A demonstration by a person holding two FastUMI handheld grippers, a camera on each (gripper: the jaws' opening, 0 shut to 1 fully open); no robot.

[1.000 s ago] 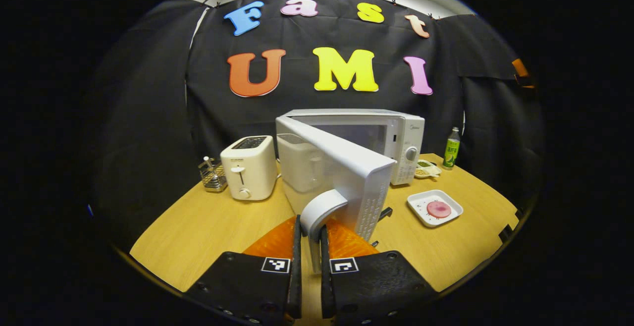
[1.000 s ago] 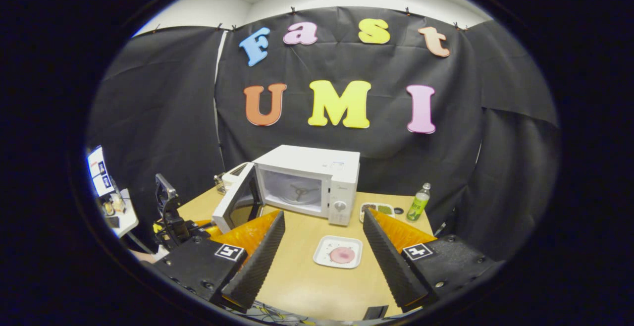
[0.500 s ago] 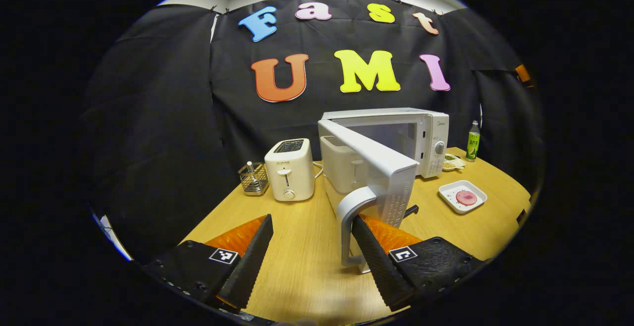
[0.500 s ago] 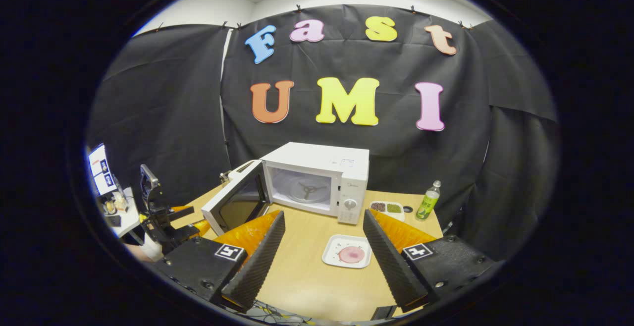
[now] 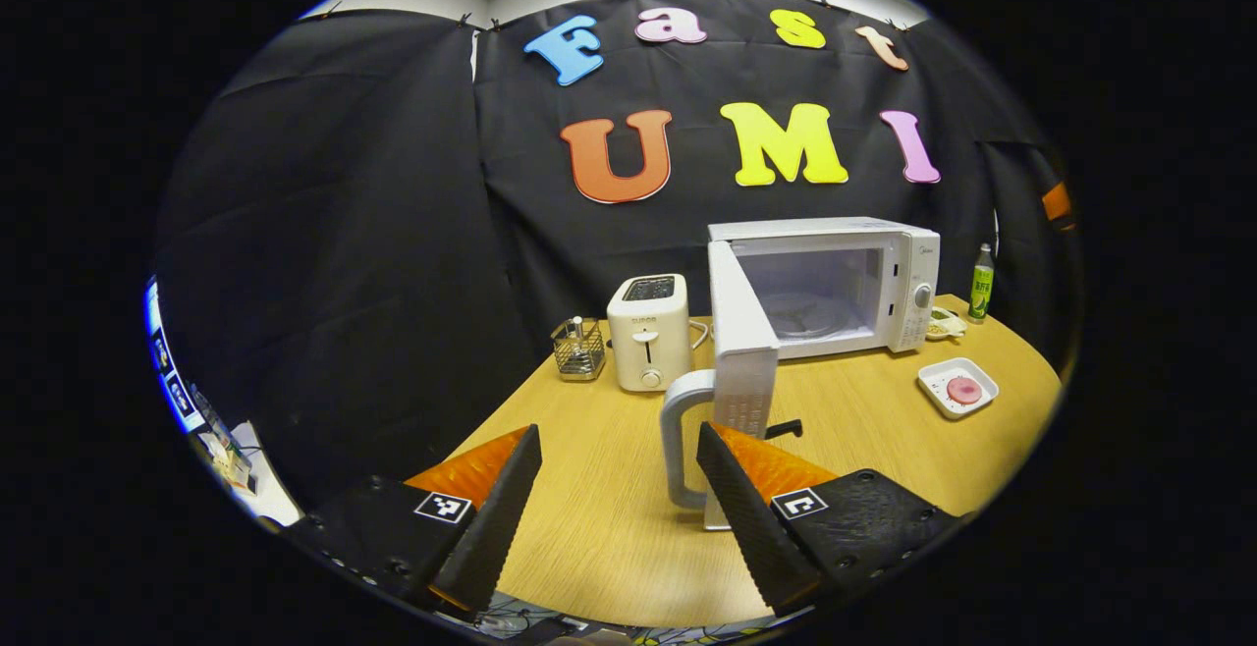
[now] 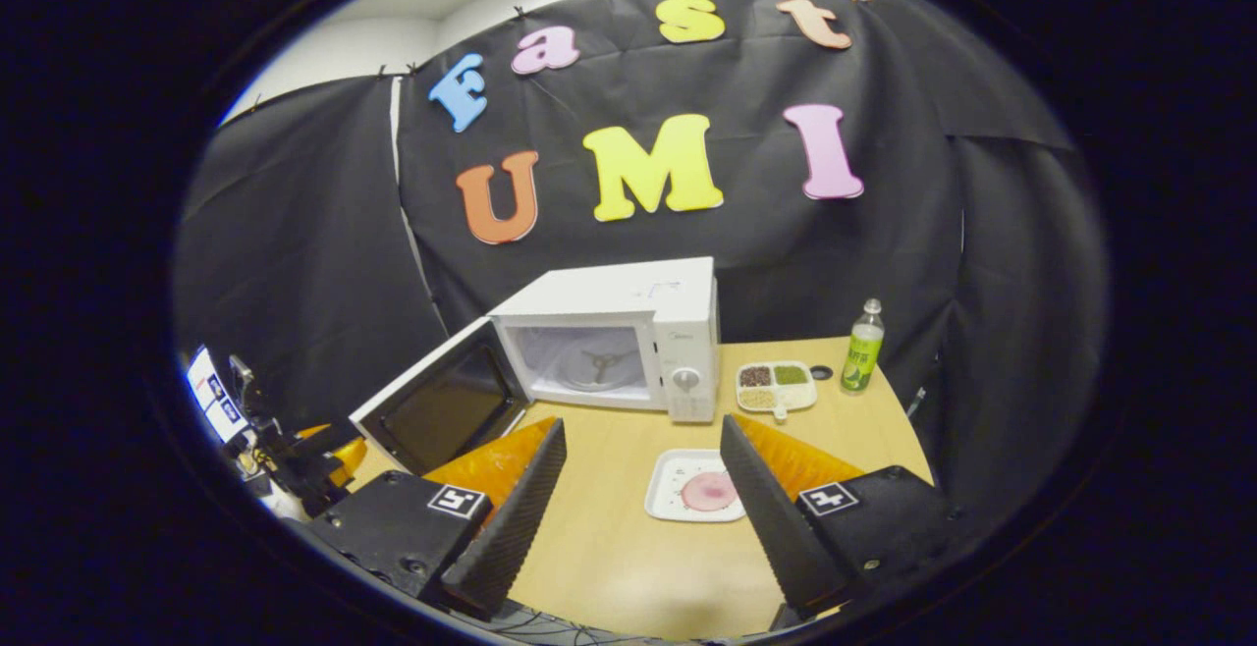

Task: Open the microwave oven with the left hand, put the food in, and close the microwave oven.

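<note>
The white microwave (image 5: 825, 283) stands at the back of the wooden table with its door (image 5: 741, 351) swung wide open. Its curved handle (image 5: 678, 440) is just ahead of my left gripper (image 5: 619, 528), close to one finger. That gripper is open and holds nothing. A white plate (image 5: 957, 389) lies to the right with a pink round of food on it. In the right gripper view the plate (image 6: 678, 504) with the food (image 6: 709, 492) lies on the table between the fingers of my open right gripper (image 6: 638, 518). The microwave (image 6: 628, 332) and its open door (image 6: 442, 410) are beyond.
A white toaster (image 5: 648, 344) and a wire holder (image 5: 577, 347) stand left of the microwave. A sectioned dish (image 6: 776, 383) and a green bottle (image 6: 862, 359) sit to its right. Bare table (image 5: 864, 440) lies in front of the oven.
My left gripper has let go of the door handle, opened and drawn back. The door has swung wider. The right gripper stays open and has shifted slightly toward the plate.
</note>
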